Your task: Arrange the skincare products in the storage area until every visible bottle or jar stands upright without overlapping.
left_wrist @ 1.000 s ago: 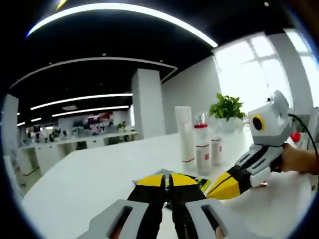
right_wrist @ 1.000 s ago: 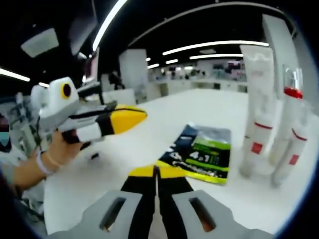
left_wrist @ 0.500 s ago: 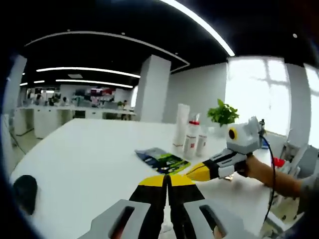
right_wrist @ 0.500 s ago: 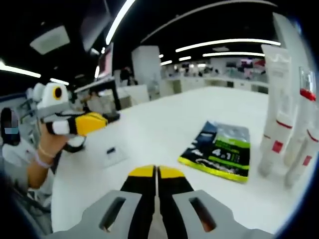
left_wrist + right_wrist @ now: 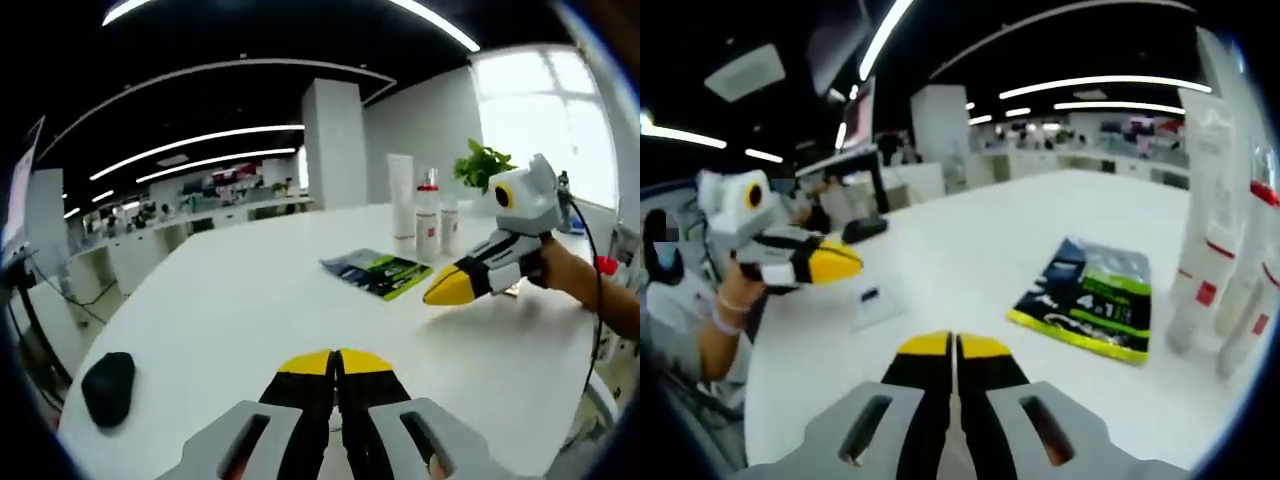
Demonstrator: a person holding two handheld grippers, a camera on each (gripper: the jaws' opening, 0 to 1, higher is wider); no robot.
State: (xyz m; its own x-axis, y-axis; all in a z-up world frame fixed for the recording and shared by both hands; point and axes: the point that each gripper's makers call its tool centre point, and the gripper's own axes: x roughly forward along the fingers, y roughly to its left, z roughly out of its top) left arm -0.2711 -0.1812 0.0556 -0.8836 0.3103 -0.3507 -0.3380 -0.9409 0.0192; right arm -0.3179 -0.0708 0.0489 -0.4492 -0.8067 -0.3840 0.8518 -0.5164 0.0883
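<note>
- Two tools show. In the left gripper view the left tool [image 5: 336,362] rises from the bottom with its yellow tips together, nothing between them, above bare worktop [image 5: 250,300].
- Right tool [image 5: 955,346], in its own view, also has its jaws closed together and empty.
- Each tool shows in the other's view: the right one [image 5: 447,290] comes in from the right, held by a hand [image 5: 560,275] with a cable trailing off; its yellow tips look closed. The left one [image 5: 840,264] comes in from the left, tips closed too, held by a hand [image 5: 735,300].
- Three skincare items stand upright in a tight group at the far side of the worktop: a tall white tube [image 5: 401,195], a bottle [image 5: 427,208] with a red collar and clear cap, and a shorter bottle [image 5: 449,215] partly behind it. I cannot tell whether they touch.
- In the right gripper view the same group sits at the right edge; the tube [image 5: 1206,220] is stretched by the lens and the bottles beside it are cut off by the rim.
- A flat dark and green packet [image 5: 378,272] lies just in front of the group; its print reads "4 in 1" [image 5: 1092,300], the rest too small to read.
- A dark mouse [image 5: 108,386] lies at the near left of the worktop.
- A small pale card [image 5: 878,303] lies near the left tool; its marking is unreadable.
- A green plant [image 5: 482,165] stands behind the bottles, its pot hidden by the right tool.
</note>
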